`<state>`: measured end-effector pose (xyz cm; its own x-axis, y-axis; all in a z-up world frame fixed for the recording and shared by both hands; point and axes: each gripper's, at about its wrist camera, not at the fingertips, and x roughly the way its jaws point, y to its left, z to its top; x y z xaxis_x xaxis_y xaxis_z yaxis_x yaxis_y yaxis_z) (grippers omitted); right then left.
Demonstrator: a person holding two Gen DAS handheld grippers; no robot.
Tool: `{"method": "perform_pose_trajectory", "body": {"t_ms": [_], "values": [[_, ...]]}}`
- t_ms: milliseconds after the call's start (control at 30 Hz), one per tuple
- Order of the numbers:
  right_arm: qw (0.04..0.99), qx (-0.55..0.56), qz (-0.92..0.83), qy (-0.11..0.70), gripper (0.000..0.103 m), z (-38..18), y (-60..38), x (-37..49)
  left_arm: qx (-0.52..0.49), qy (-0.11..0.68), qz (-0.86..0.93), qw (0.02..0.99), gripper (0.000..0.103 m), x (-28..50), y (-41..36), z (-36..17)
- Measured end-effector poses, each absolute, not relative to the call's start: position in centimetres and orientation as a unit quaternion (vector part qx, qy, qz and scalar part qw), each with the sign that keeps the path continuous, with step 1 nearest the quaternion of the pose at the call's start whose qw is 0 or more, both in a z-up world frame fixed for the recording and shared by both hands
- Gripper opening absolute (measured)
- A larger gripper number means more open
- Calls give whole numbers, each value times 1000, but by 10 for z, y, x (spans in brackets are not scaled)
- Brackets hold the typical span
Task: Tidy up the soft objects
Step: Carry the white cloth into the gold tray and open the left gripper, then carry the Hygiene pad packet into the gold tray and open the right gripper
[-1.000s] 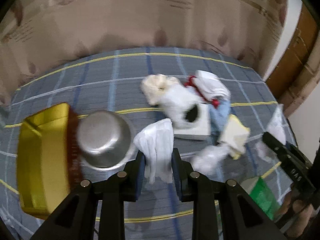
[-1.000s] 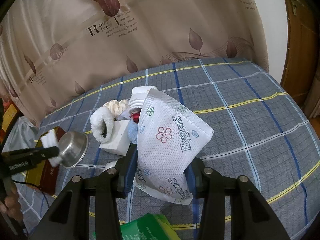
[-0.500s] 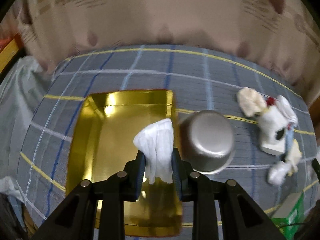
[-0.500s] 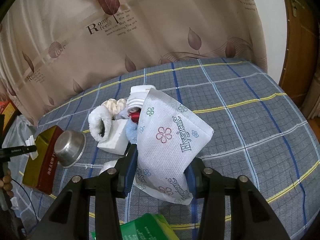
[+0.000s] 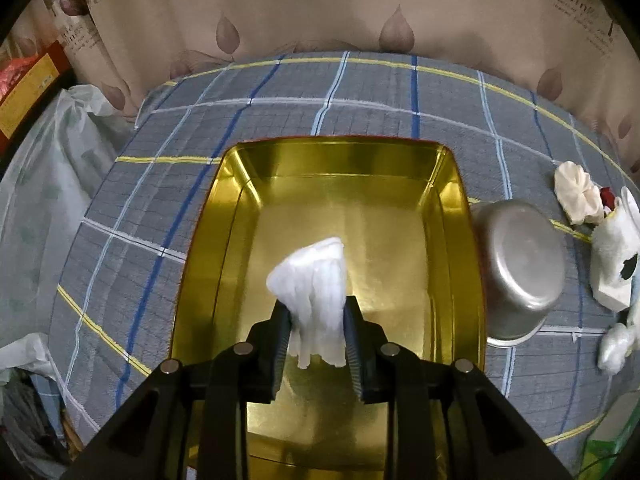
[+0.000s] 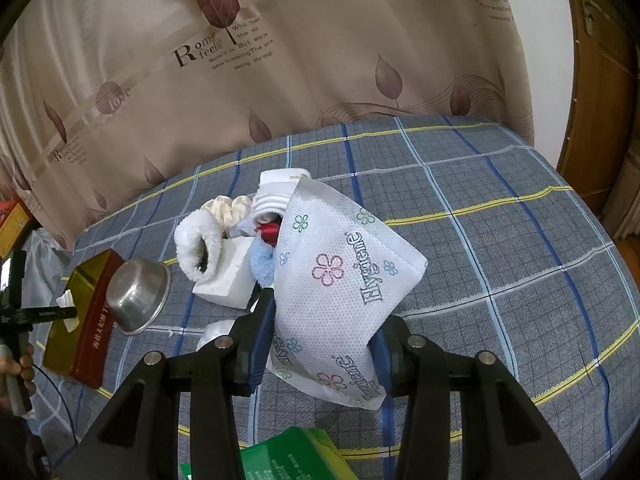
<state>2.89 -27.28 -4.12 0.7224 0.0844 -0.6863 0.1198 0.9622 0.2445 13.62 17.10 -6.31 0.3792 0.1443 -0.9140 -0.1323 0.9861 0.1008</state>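
Note:
My left gripper point(image 5: 316, 316) is shut on a white folded cloth point(image 5: 314, 280) and holds it above the inside of the gold tin tray point(image 5: 452, 216). My right gripper point(image 6: 324, 320) is shut on a white Hygiene wipes pack point(image 6: 340, 276) with flower prints, held above the checked bedspread. A heap of soft things point(image 6: 236, 232) lies behind it: a fluffy white slipper, cream scrunchie, blue cloth, rolled white socks. The left gripper with its cloth also shows far left in the right wrist view point(image 6: 60, 308).
An upturned steel bowl point(image 5: 516, 268) leans against the tray's right side. A white foam block point(image 6: 228, 276) sits under the slipper. A green packet point(image 6: 280, 456) lies near the front edge. Plastic bags point(image 5: 40, 184) hang off the bed's left side. A curtain stands behind.
My left gripper has carried the white cloth leftward from beside the heap to over the gold tray. The right gripper with the wipes pack has stayed still.

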Motion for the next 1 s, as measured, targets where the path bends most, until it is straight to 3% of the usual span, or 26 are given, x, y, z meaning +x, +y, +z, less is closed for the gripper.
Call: {"method": "perform_pose_trajectory", "body": {"t_ms": [267, 800, 1000], "values": [[918, 137, -10, 372, 41, -41, -272, 29, 10, 569, 77, 819, 50, 141, 172, -71], [919, 131, -11, 373, 41, -42, -273, 28, -4, 558, 72, 827, 52, 127, 188, -52], [925, 112, -11, 363, 41, -39, -268, 25, -8, 517, 92, 851, 52, 109, 201, -36]]}}
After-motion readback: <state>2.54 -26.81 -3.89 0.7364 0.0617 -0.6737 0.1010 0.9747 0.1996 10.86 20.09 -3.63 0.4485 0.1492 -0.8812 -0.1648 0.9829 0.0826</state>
